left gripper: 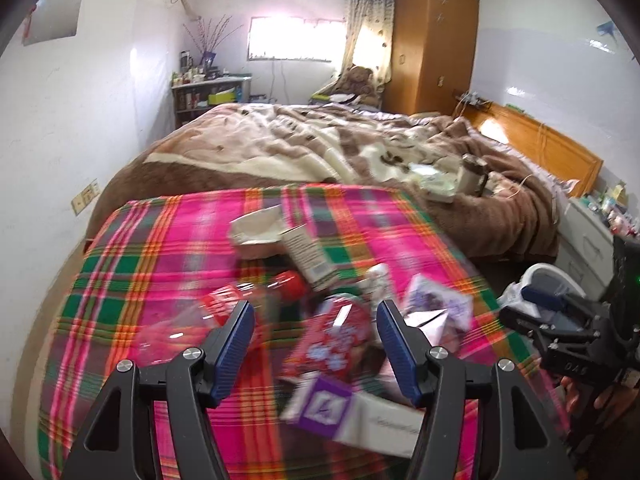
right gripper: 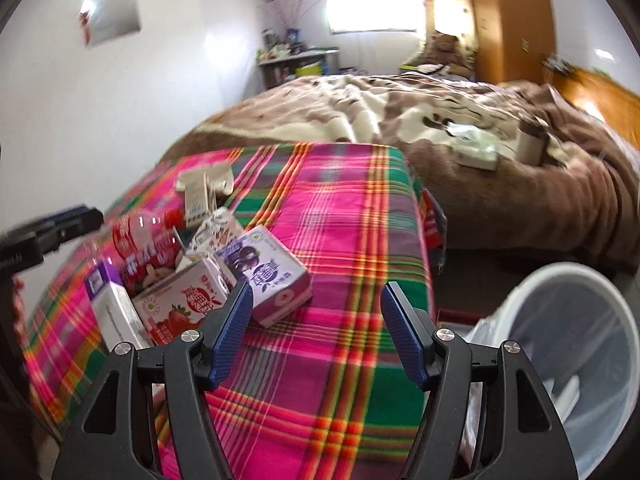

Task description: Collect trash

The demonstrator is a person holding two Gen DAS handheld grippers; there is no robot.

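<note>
Your right tongs (right gripper: 316, 332) are standing wide and empty beside the bin (right gripper: 572, 360); your left tongs (left gripper: 316, 344) are hovering open, holding nothing, over cartons (right gripper: 264, 276) left of the bin.

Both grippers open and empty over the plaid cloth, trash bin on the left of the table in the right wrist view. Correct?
Not quite. In the right wrist view the white trash bin stands to the right of the plaid cloth, not the left. Left gripper and right gripper are both open and empty.
</note>
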